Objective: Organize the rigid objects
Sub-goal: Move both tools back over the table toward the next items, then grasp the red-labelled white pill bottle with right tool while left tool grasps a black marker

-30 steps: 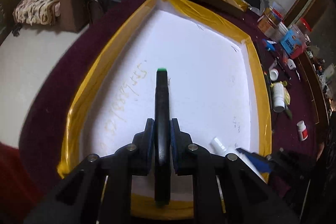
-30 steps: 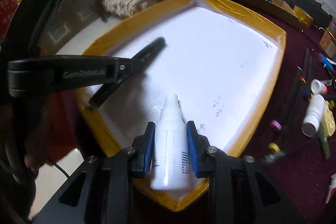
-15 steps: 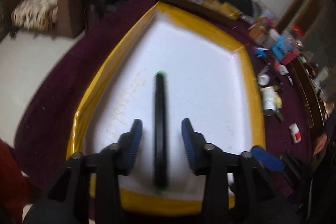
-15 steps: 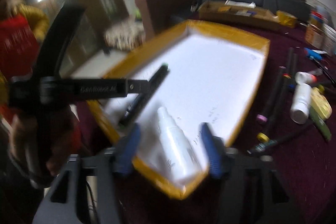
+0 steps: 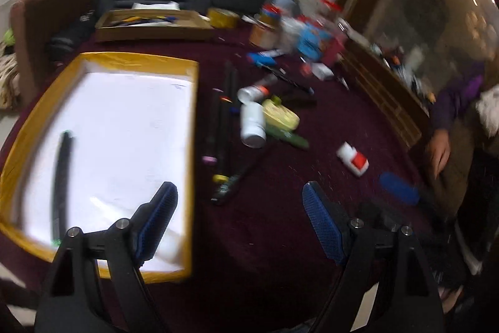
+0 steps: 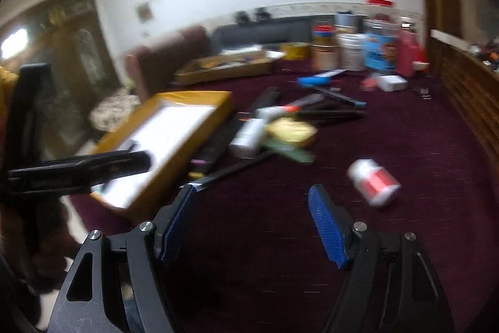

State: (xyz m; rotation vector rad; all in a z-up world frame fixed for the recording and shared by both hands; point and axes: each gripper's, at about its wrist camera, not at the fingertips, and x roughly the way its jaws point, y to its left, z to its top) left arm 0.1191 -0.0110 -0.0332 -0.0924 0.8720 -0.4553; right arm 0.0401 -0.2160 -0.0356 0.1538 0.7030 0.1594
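The yellow-rimmed white tray (image 5: 190, 127) lies at the left; a black marker with green ends (image 5: 60, 173) lies inside it. My left gripper (image 5: 240, 208) is open and empty above the maroon cloth to the right of the tray. My right gripper (image 6: 252, 208) is open and empty over bare cloth; the tray (image 6: 199, 111) is at its left. A small white bottle with a red label (image 6: 374, 181) lies just beyond its right finger. A pile with a white bottle (image 5: 252, 124), a yellow tin (image 5: 280, 117) and black markers (image 5: 218, 127) lies between the tray and that bottle.
Jars and tubs (image 6: 352, 52) stand at the table's far end beside a flat cardboard box (image 6: 224, 67). A wooden rack (image 5: 383, 86) runs along the right edge. A person's hand (image 5: 438, 149) rests at the right. The left gripper body (image 6: 78, 170) shows left in the right wrist view.
Both grippers opened and let go: the marker and the white spray bottle stayed in the tray. Both then swung right, away from the tray, toward the loose items on the cloth.
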